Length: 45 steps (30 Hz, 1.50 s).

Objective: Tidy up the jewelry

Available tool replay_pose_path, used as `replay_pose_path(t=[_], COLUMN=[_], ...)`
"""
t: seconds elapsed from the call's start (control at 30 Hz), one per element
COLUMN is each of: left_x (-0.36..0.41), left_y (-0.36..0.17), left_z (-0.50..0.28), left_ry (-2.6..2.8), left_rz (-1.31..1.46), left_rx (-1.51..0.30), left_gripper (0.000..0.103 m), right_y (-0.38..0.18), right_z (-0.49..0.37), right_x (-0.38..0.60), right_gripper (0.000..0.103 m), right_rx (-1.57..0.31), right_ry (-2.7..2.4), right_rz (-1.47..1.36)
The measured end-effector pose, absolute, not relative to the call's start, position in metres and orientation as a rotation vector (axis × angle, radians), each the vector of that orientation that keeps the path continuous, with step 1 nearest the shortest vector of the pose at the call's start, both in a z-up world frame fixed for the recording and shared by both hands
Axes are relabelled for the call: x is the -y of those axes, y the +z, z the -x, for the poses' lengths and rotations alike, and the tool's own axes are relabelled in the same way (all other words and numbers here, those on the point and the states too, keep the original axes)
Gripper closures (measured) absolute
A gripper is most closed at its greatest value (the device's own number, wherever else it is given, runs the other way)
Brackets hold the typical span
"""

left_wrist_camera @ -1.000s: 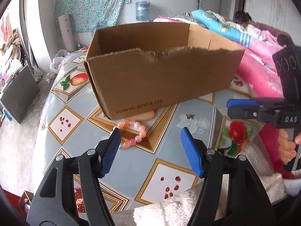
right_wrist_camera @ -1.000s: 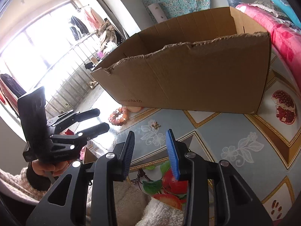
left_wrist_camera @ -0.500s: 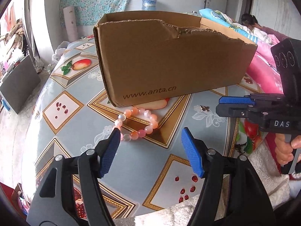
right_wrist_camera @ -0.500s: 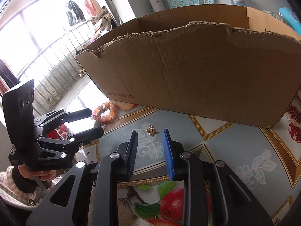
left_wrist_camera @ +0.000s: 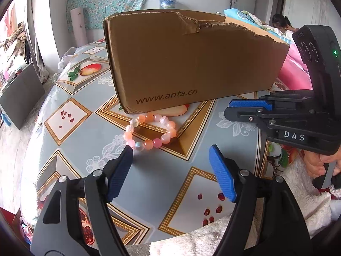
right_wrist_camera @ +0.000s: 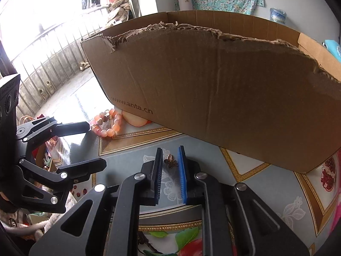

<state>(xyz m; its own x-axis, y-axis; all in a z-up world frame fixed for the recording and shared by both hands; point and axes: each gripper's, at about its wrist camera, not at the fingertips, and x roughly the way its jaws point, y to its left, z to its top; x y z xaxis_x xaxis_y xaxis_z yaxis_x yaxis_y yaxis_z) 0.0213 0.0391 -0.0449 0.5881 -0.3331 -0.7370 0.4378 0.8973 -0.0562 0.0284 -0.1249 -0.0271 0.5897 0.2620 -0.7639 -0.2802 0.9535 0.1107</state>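
Observation:
A pink and orange bead bracelet (left_wrist_camera: 151, 132) lies on the patterned tablecloth against the front corner of a brown cardboard box (left_wrist_camera: 191, 64). My left gripper (left_wrist_camera: 170, 151) hovers just short of the bracelet. Its jaws are opening, nothing is between them, and the left fingertip is close to the nearest beads. In the right wrist view a small bronze butterfly charm (right_wrist_camera: 170, 163) lies on the cloth between the blue pads of my right gripper (right_wrist_camera: 170, 149). Those jaws are closing, with thin gaps still visible beside the charm. The bracelet (right_wrist_camera: 106, 123) and left gripper (right_wrist_camera: 93, 145) also show there.
The box (right_wrist_camera: 213, 85) has a torn top edge and blocks the far side of the table (left_wrist_camera: 64, 98). Pink bedding (left_wrist_camera: 296, 72) lies at the right, with a person beyond it. A white fluffy sleeve (left_wrist_camera: 213, 234) rests at the near table edge. A railing (right_wrist_camera: 42, 53) stands at the left.
My left gripper has dropped closer to the bracelet and widened slightly. The right gripper's jaws have narrowed a lot, and it has slid over so the butterfly charm lies between its pads.

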Motion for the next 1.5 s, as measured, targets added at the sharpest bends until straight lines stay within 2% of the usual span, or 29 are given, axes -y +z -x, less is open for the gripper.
replay_pose_path(t=[0.27, 0.83, 1.1, 1.5], left_x=[-0.031, -0.026, -0.014, 0.019], left_y=[-0.046, -0.024, -0.041, -0.043], left_z=[-0.015, -0.024, -0.058, -0.036], left_ry=[-0.451, -0.503, -0.586, -0.815], left_rz=[-0.154, -0.099, -0.005, 0.100], left_rx=[-0.820, -0.746, -0.876, -0.921], left_gripper=[0.028, 0.028, 0.028, 0.028], right_y=[-0.023, -0.032, -0.035, -0.036], right_z=[-0.028, -0.013, -0.013, -0.004], right_x=[0.127, 0.165, 0.179, 0.204], right_gripper=[0.094, 0.095, 0.095, 0.094], right_rx=[-0.902, -0.905, -0.896, -0.868], right_ry=[0.303, 0.262, 0.272, 0.303], right_rz=[0.038, -0.063, -0.122, -0.171])
